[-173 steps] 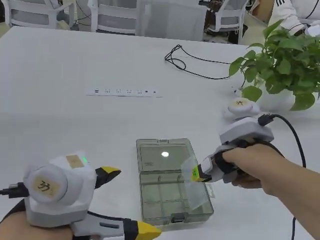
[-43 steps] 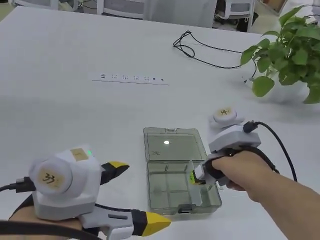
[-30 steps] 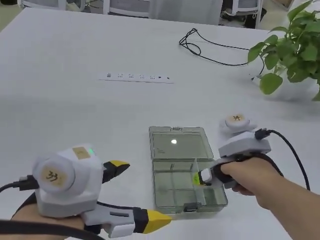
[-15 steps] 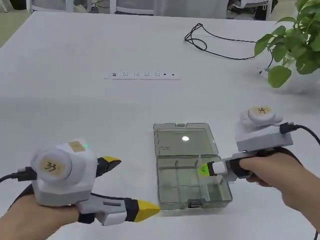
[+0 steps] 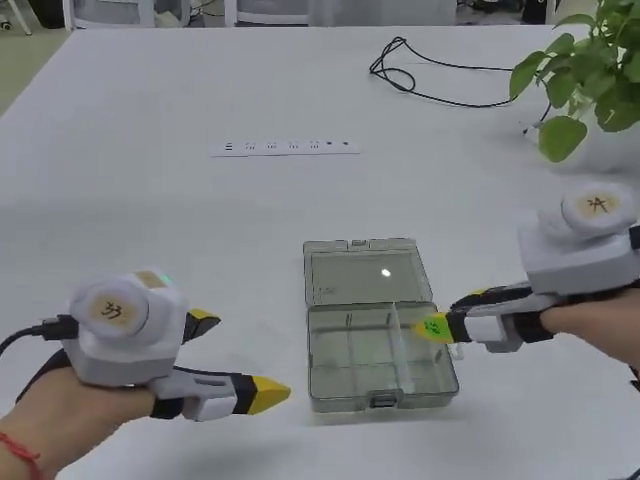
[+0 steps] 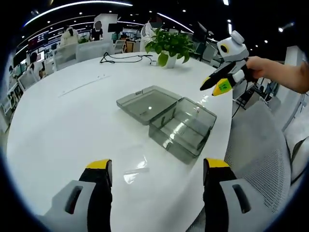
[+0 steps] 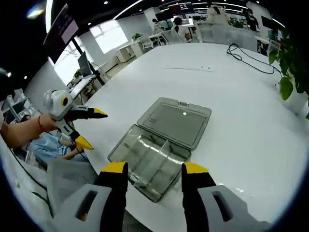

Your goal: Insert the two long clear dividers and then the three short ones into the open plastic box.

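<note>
- The plastic box point(image 5: 380, 330) is made of smoke-tinted, see-through plastic. It is a flat rectangle with rounded corners, and it lies open near the middle of the white table point(image 5: 150, 200), which is smooth and a little glossy.
- Its lid point(image 5: 368, 270) lies flat on the far side and catches a small spot of light. The base point(image 5: 335, 398) is on my side, with a small latch on the front wall.
- Inside the base I see thin clear dividers point(image 5: 400, 340) standing upright, which cut it into compartments. How many there are I cannot tell for sure.
- The right gripper point(image 5: 448, 313) is white, with dark jaws and yellow tips. The right hand point(image 5: 600, 325) holds it about level, pointing left, with the tips just beside the right wall of the base. The jaws are partly apart and nothing is between them.
- The left gripper point(image 5: 235, 358) sits in the left hand point(image 5: 55, 410), well apart from the box on its left side, pointing right. Its jaws are spread wide and grip nothing.
- In the left gripper view a small clear flat piece point(image 6: 135, 171) lies on the table in front of the jaws. What it is I cannot tell.
- Far back on the table are a thin white power strip point(image 5: 285, 147), a looped black cable point(image 5: 430, 80) and a leafy green plant point(image 5: 585, 60).
</note>
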A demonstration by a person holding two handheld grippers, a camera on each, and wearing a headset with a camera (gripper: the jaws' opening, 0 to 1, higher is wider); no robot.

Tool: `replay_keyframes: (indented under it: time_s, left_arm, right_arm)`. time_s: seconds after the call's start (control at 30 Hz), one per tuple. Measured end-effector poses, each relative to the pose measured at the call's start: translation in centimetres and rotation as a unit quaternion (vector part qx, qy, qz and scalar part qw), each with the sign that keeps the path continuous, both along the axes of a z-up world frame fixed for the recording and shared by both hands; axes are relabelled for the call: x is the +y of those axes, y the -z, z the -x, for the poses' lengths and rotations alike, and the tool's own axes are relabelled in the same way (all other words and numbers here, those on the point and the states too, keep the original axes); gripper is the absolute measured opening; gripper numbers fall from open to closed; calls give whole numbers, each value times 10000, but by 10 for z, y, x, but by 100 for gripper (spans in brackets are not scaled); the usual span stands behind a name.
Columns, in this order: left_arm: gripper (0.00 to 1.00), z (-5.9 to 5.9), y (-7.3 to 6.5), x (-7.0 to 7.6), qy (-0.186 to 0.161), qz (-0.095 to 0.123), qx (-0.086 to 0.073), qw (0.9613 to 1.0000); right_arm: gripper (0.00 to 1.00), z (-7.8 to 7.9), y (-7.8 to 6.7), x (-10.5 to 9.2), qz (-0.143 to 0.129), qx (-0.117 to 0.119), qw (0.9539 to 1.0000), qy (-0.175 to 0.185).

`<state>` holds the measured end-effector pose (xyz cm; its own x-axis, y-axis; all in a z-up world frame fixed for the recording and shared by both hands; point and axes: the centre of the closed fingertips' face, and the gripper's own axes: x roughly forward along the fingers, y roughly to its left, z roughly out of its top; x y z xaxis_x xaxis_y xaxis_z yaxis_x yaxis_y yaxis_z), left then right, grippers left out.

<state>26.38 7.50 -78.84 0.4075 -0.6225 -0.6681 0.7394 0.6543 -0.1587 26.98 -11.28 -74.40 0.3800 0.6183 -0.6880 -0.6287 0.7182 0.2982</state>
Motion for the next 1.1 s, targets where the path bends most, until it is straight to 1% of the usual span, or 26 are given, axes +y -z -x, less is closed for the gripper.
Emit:
replay_keyframes:
  time_s: [0.07, 0.1, 0.13, 0.17, 0.2, 0.23, 0.27, 0.3, 0.33, 0.4, 0.43, 0.47, 0.5, 0.57, 0.63, 0.67, 0.7, 0.8, 0.9, 1.0, 1.07, 1.1]
  left_arm:
    - [75, -2, 5, 3, -88, -144, 36, 9999]
    - [75, -2, 7, 4, -133, -185, 65, 9997]
    - [74, -2, 10, 5, -169, -254, 94, 9995]
    - [72, 0, 12, 6, -194, -360, 137, 9991]
    - [71, 0, 14, 5, -197, -380, 139, 9990]
    - [70, -1, 16, 7, -219, -418, 162, 9988]
    - [69, -1, 19, 8, -249, -496, 209, 9982]
    - [68, -1, 21, 10, -250, -553, 220, 9979]
    - [67, -1, 23, 11, -283, -628, 235, 9973]
    - [66, -1, 25, 12, -335, -671, 277, 9968]
    - [65, -1, 27, 15, -394, -736, 324, 9960]
    - [64, -2, 29, 17, -442, -811, 357, 9951]
    - [63, -2, 30, 18, -460, -832, 372, 9948]
    - [62, -2, 34, 20, -527, -905, 445, 9935]
    - [60, -2, 39, 24, -572, -1039, 548, 9914]
    - [59, -1, 42, 25, -579, -1125, 599, 9902]
    - [58, -1, 45, 26, -590, -1173, 648, 9892]
    - [55, -2, 48, 27, -661, -1261, 746, 9870]
    - [54, -3, 50, 27, -719, -1349, 814, 9849]
    - [52, -2, 58, 29, -716, -1547, 938, 9809]
    - [51, -3, 60, 29, -723, -1604, 969, 9796]
    - [51, -3, 61, 29, -748, -1625, 1015, 9786]
  right_arm:
    - [54, 5, -2, -6, 73, -129, 9997, -177]
    - [57, 8, -3, -8, 142, -302, 9988, -369]
    - [59, 10, -2, -10, 177, -329, 9982, -461]
    - [60, 14, -4, -12, 178, -444, 9970, -616]
    - [62, 14, -5, -13, 143, -516, 9963, -670]
    - [64, 17, -5, -15, 136, -523, 9961, -692]
    - [66, 19, -6, -17, 103, -616, 9948, -807]
    - [67, 20, -8, -17, 53, -733, 9934, -880]
    - [68, 24, -7, -20, 33, -701, 9932, -924]
    - [71, 25, -7, -22, -18, -861, 9905, -1074]
    - [72, 27, -6, -25, -39, -892, 9900, -1093]
    - [73, 29, -7, -26, -117, -960, 9884, -1173]
    - [74, 30, -7, -28, -144, -988, 9880, -1178]
    - [76, 32, -5, -33, -183, -1017, 9875, -1190]
    - [78, 35, -5, -36, -256, -1129, 9852, -1266]
    - [79, 36, -3, -39, -275, -1138, 9849, -1277]
    - [81, 38, -4, -39, -335, -1247, 9823, -1356]
    - [84, 43, -2, -45, -406, -1317, 9801, -1429]
    - [87, 48, 3, -49, -357, -1429, 9764, -1579]
    - [89, 53, 6, -52, -364, -1530, 9730, -1691]
    - [90, 54, 7, -54, -373, -1554, 9723, -1705]
    - [90, 54, 8, -55, -377, -1580, 9717, -1716]
